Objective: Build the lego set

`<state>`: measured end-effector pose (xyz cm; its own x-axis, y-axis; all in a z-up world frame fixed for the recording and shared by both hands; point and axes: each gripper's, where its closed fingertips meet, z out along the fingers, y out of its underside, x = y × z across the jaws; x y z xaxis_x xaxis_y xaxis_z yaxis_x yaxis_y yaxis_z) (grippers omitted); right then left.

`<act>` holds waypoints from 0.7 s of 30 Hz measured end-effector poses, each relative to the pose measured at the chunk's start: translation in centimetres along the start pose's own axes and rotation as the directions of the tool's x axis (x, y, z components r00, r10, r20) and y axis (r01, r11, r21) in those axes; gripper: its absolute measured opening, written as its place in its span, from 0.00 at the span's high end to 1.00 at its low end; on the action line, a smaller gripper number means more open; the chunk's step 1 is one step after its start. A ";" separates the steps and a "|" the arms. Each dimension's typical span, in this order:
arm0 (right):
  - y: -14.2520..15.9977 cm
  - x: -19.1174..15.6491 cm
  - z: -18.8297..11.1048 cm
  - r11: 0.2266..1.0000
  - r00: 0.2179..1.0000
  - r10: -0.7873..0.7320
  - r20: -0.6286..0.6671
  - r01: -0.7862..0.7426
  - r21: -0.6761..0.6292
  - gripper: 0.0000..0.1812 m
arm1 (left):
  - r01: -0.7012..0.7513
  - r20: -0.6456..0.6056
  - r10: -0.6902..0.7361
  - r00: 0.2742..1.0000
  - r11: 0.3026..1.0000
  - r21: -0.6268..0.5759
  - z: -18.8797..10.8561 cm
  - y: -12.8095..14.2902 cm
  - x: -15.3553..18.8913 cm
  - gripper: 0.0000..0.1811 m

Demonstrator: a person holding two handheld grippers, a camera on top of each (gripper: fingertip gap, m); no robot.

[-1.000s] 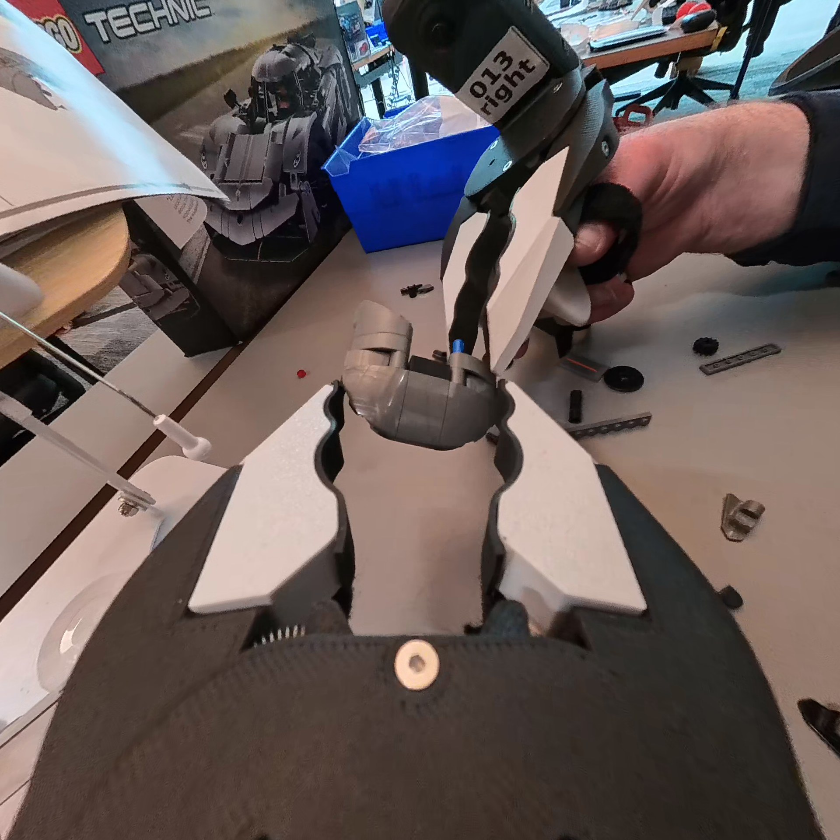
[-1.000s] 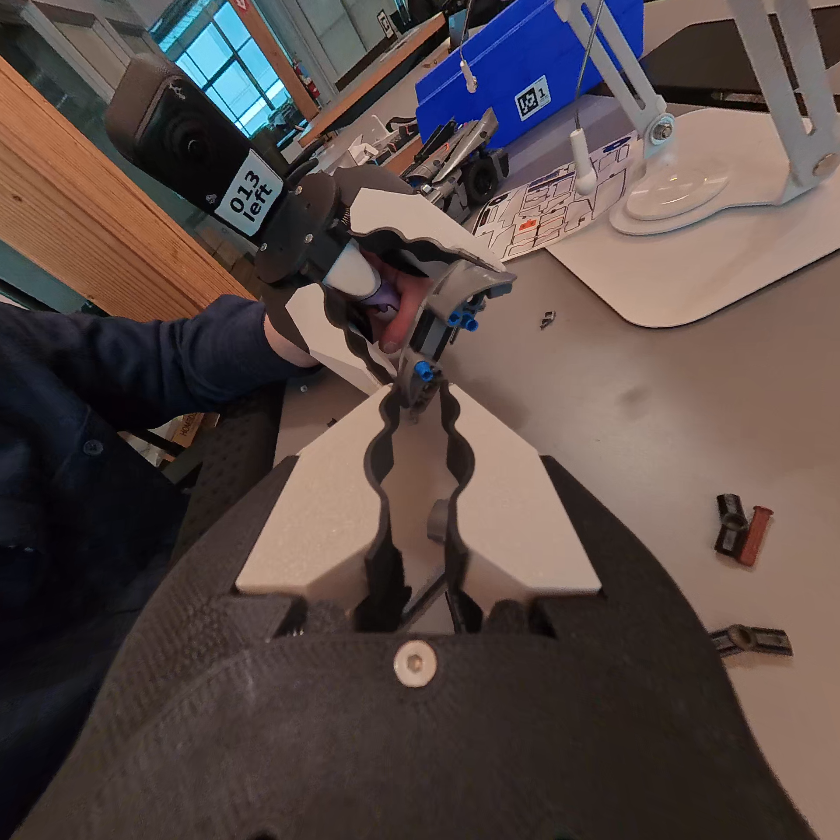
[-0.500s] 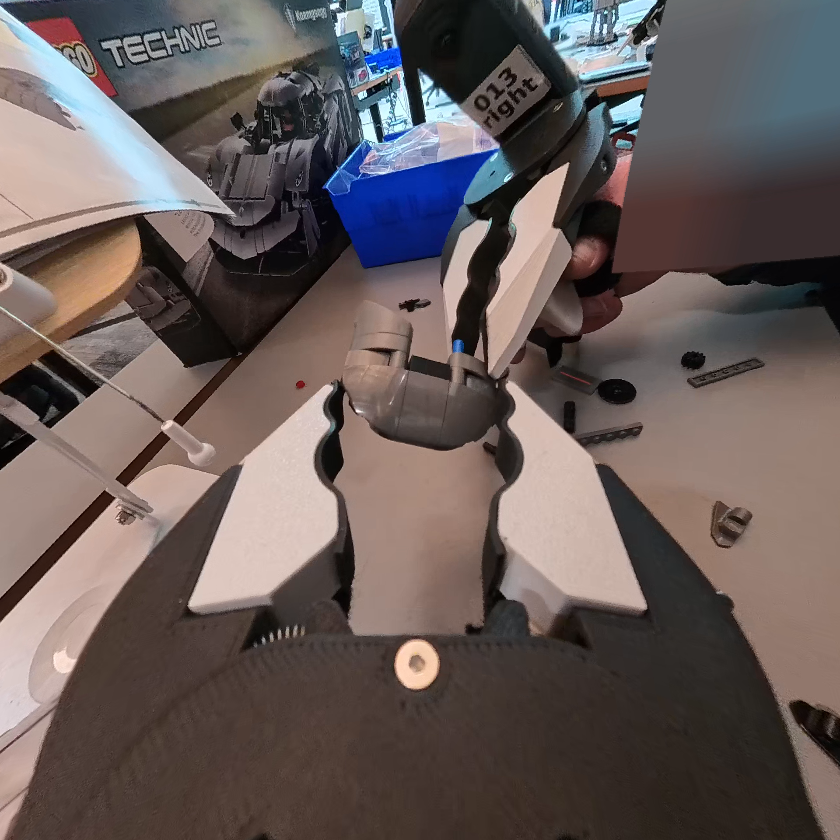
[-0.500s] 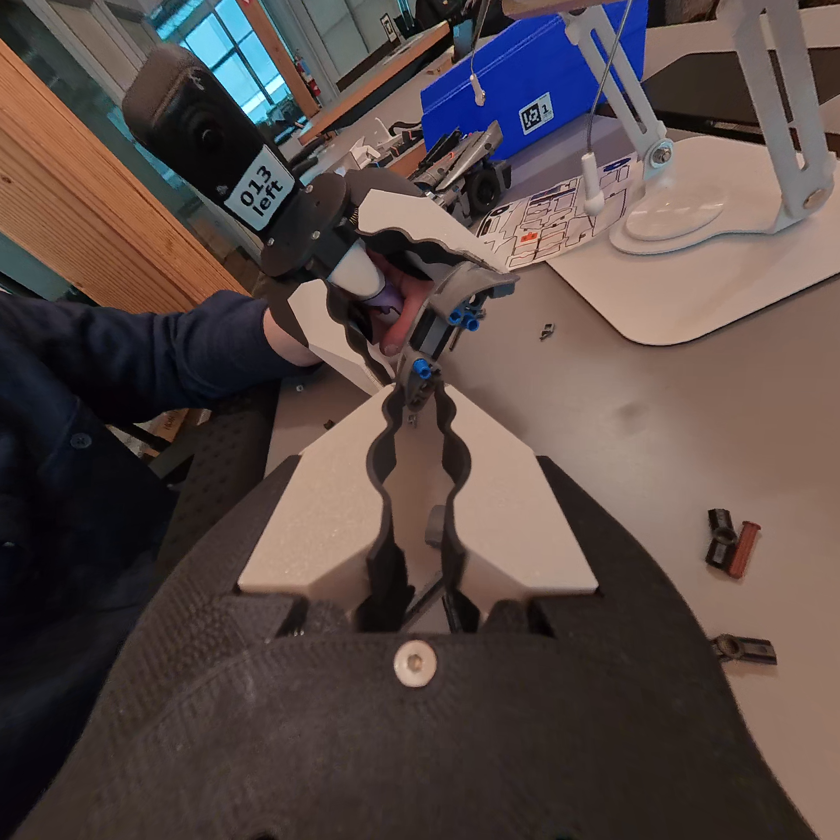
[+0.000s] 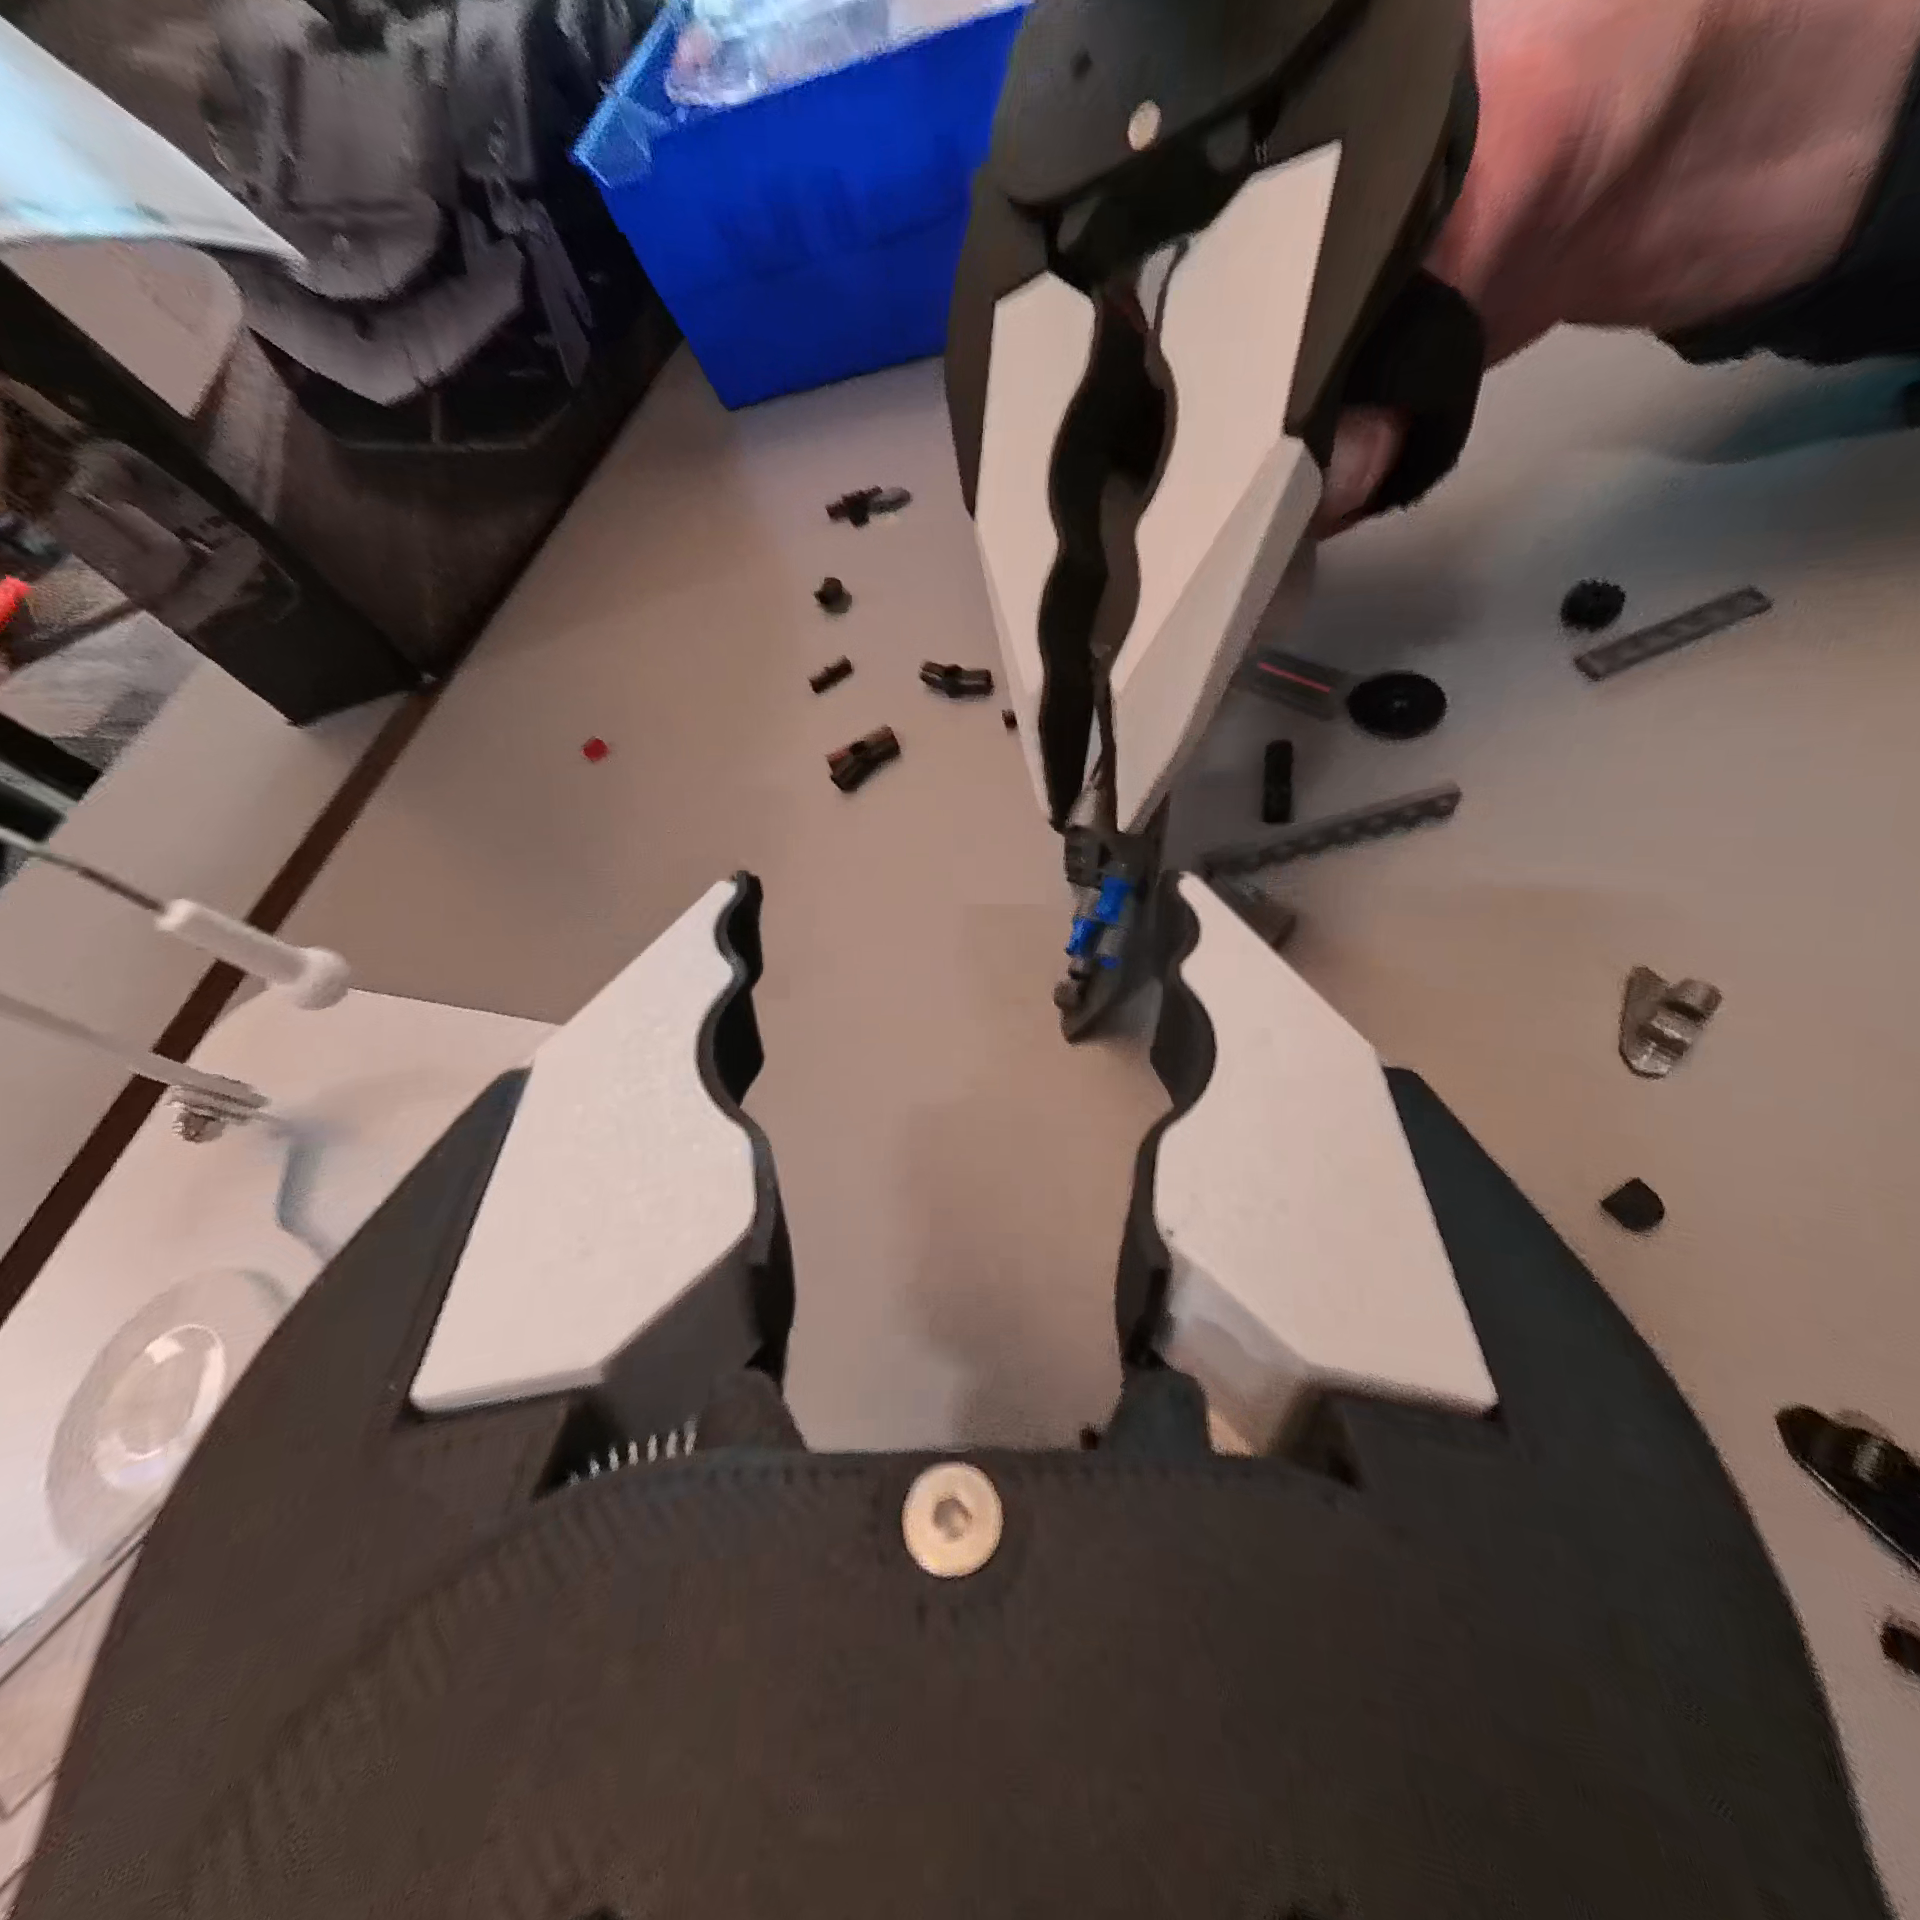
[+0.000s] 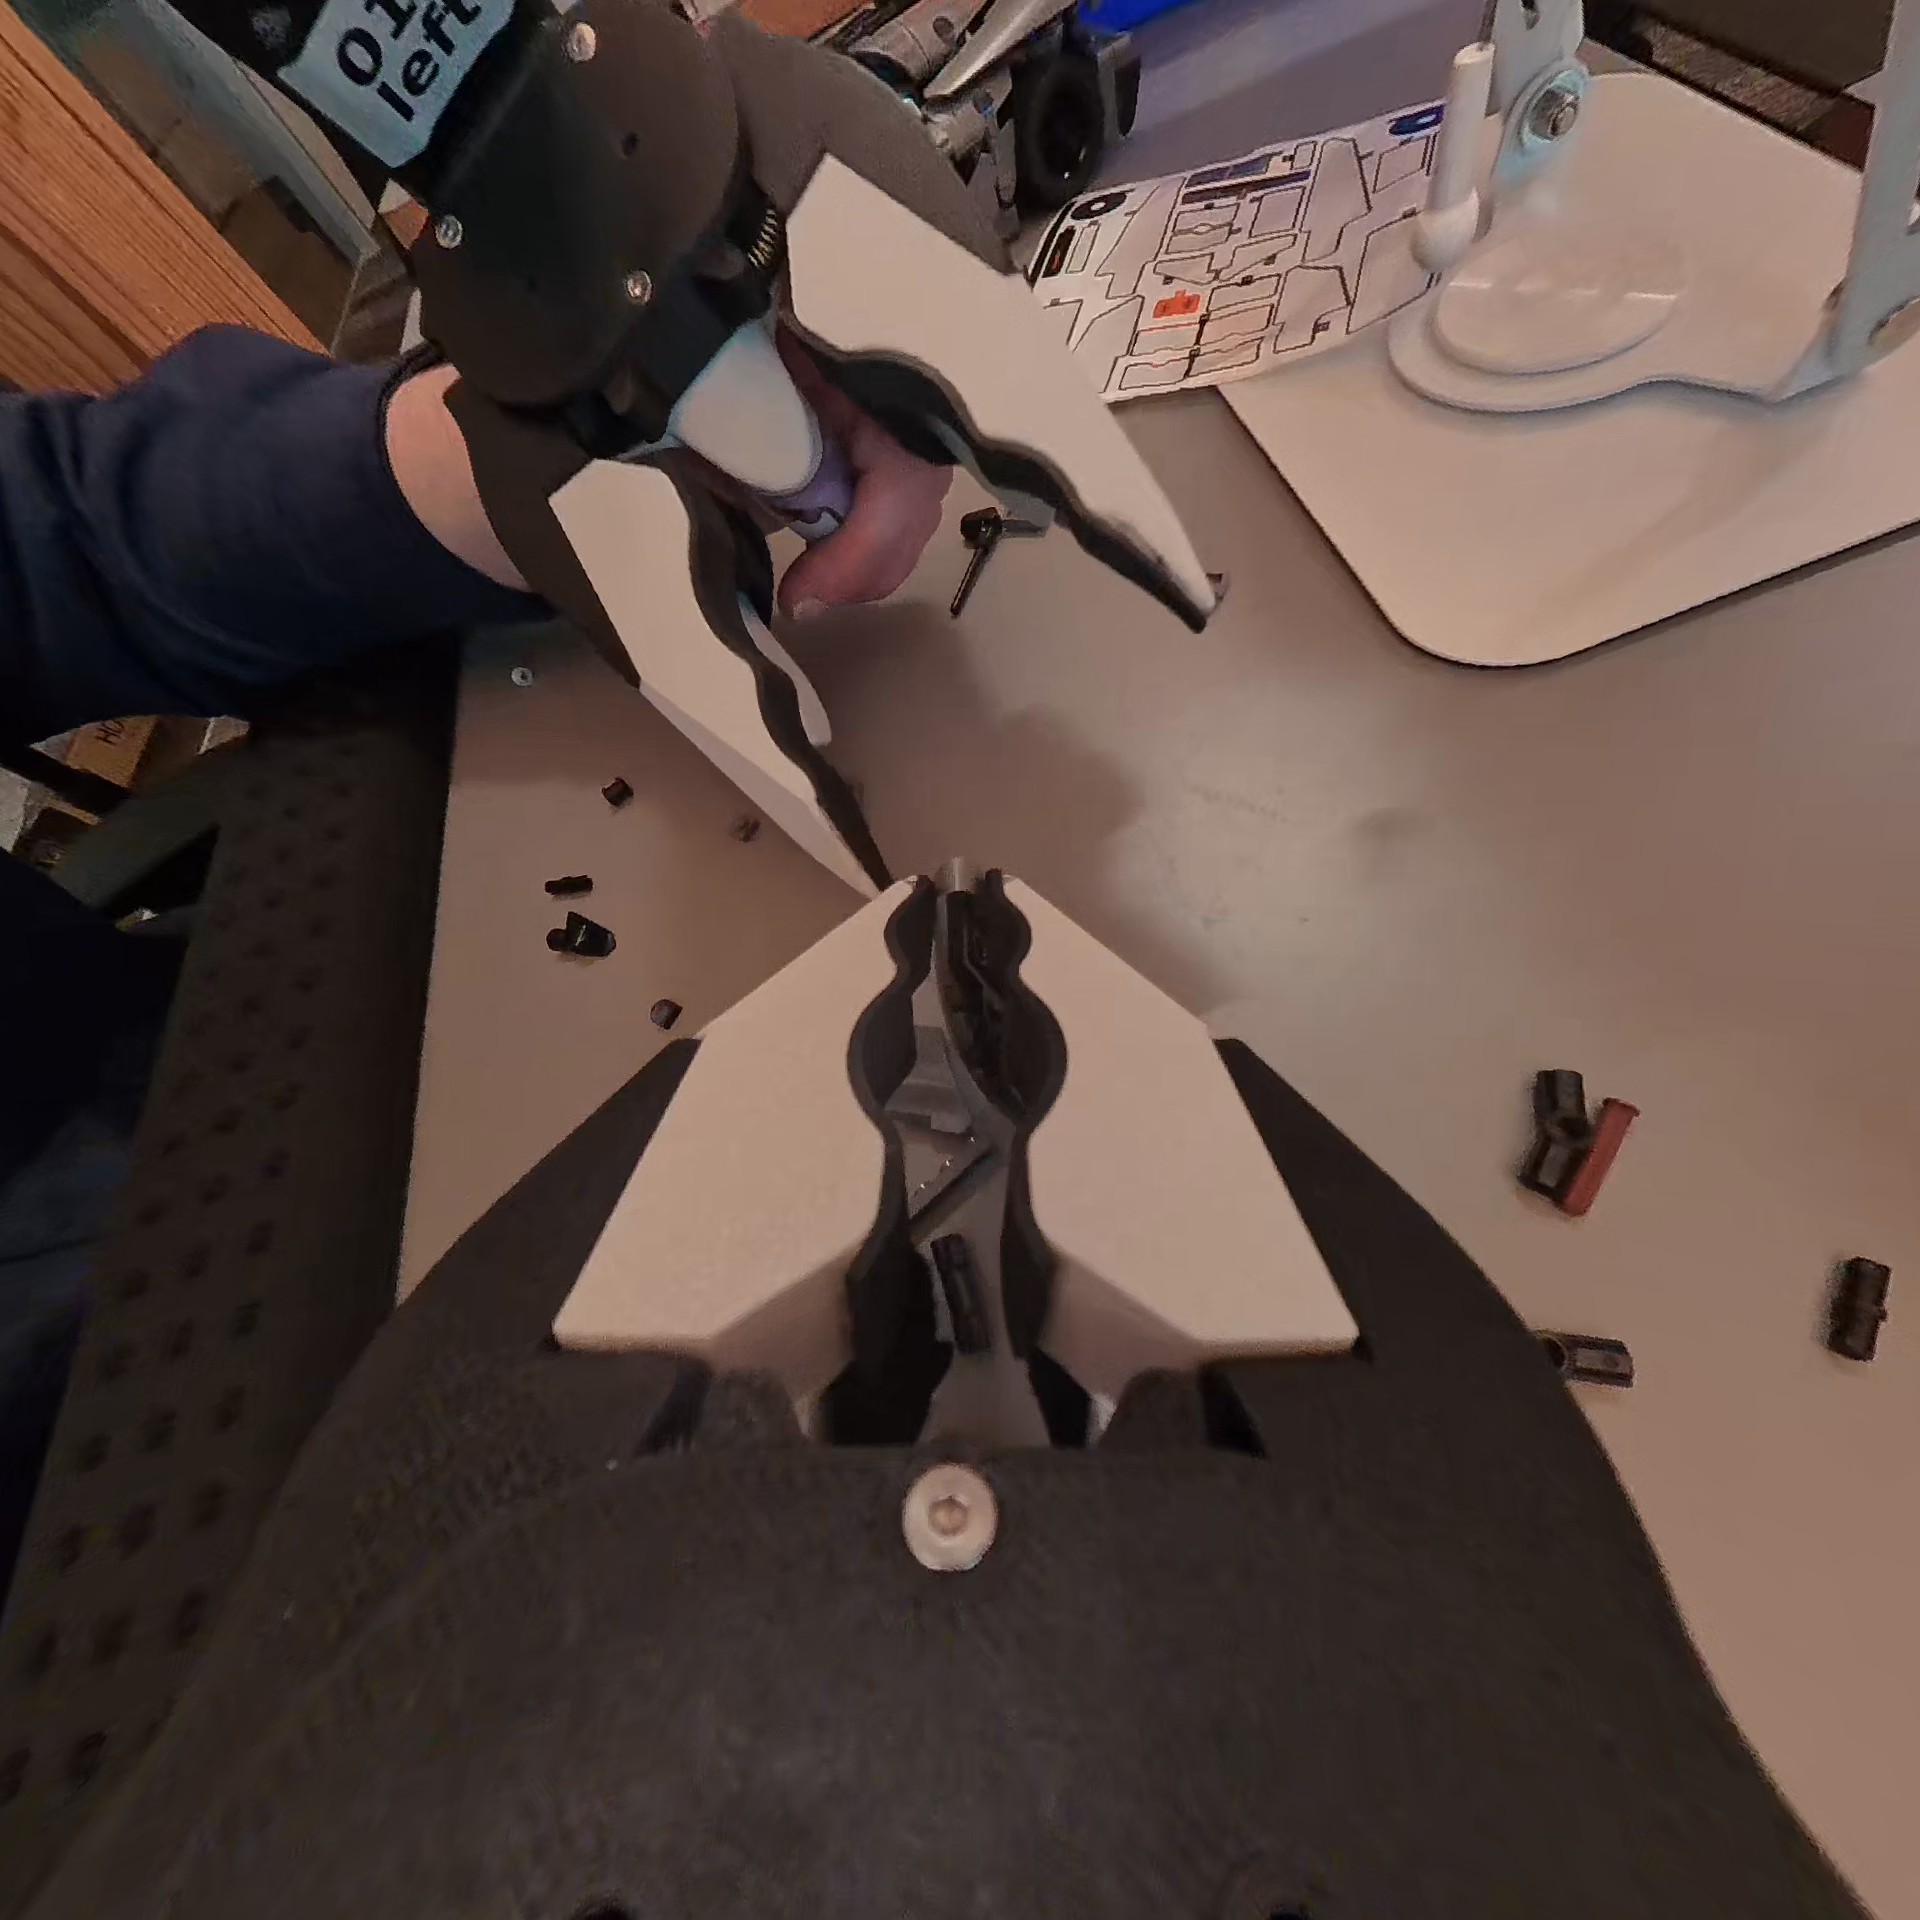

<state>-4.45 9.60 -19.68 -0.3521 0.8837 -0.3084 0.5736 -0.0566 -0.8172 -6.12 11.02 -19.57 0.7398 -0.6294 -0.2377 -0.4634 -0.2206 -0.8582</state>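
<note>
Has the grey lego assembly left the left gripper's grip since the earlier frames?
Yes. The left gripper is open and empty; the grey lego assembly hangs from the right gripper, now nearer the left gripper's right finger.

Blue bin [image 5: 821, 218] (grey table [image 5: 914, 644])

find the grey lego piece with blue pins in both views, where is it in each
Left wrist view: the grey lego piece with blue pins hangs right of centre, pinched at the tips of the right gripper, beside the left gripper's right fingertip.
Right wrist view: it sits at centre, edge-on between the shut jaws, only its top poking out.
Shared landmark: the white stand base, at the left edge in the left wrist view.
</note>
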 end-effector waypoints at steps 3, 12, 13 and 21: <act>0.0 0.1 -0.1 1.000 1.000 0.010 0.003 -0.010 0.003 0.96 | -0.006 -0.047 0.004 0.999 0.999 -0.033 0.5 0.7 0.9 0.62; -1.4 -0.8 -0.4 0.996 0.999 -0.001 0.049 -0.004 0.086 0.96 | -0.039 -0.161 0.014 0.987 0.988 -0.151 2.3 3.3 3.1 0.74; -1.6 -0.9 -0.5 0.996 0.998 0.002 0.057 -0.007 0.094 0.96 | -0.042 -0.168 0.016 0.986 0.987 -0.153 2.2 3.3 3.3 0.77; -1.5 -0.8 -0.7 0.994 0.997 0.016 0.073 -0.024 0.105 0.96 | -0.018 -0.192 -0.008 0.981 0.991 -0.136 1.1 3.1 2.8 0.92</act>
<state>-4.54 9.33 -17.89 -0.3958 0.8464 -0.3562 0.5011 -0.1260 -0.8562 -4.96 9.34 -23.41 0.6360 -0.7592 -0.1386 -0.5387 -0.3082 -0.7841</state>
